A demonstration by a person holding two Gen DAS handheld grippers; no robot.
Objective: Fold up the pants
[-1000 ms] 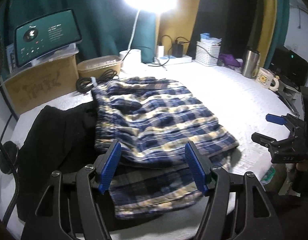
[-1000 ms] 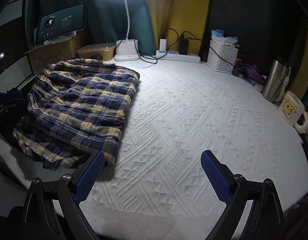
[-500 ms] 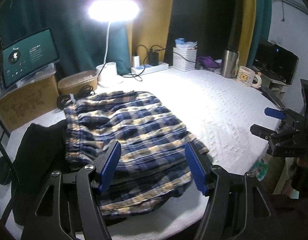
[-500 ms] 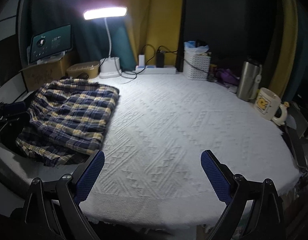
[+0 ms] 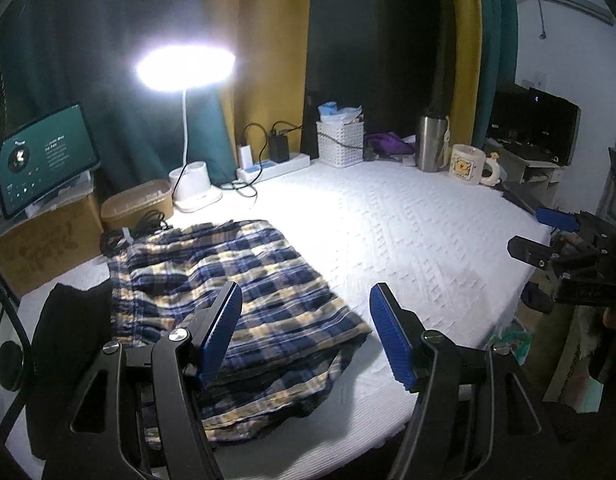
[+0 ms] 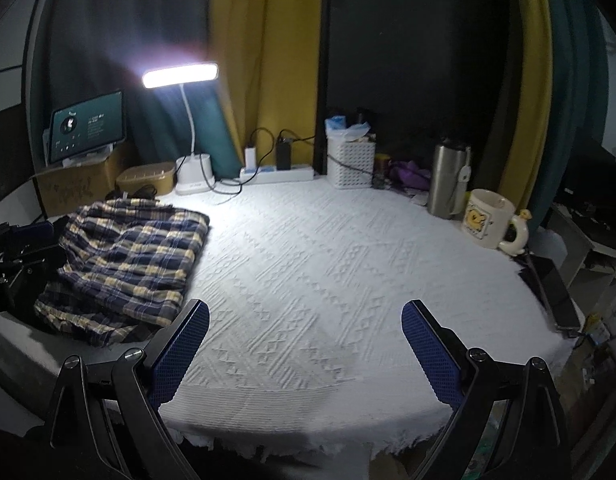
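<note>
The blue, yellow and white plaid pants (image 5: 236,292) lie folded in layers on the left part of the white textured tablecloth (image 5: 408,248); they also show in the right wrist view (image 6: 128,256). My left gripper (image 5: 306,336) is open and empty, raised above the pants' near edge. My right gripper (image 6: 304,344) is open and empty above the table's front edge, well right of the pants. It shows from the side at the right of the left wrist view (image 5: 544,236).
A black garment (image 5: 68,336) lies left of the pants. At the back stand a lit desk lamp (image 5: 186,68), tablet (image 5: 44,160) on a cardboard box, food container (image 5: 138,204), power strip (image 5: 274,166), white basket (image 5: 340,142), steel tumbler (image 5: 430,144) and mug (image 5: 470,164).
Both grippers have pulled back and risen away from the table, both still open. The pants lie as before.
</note>
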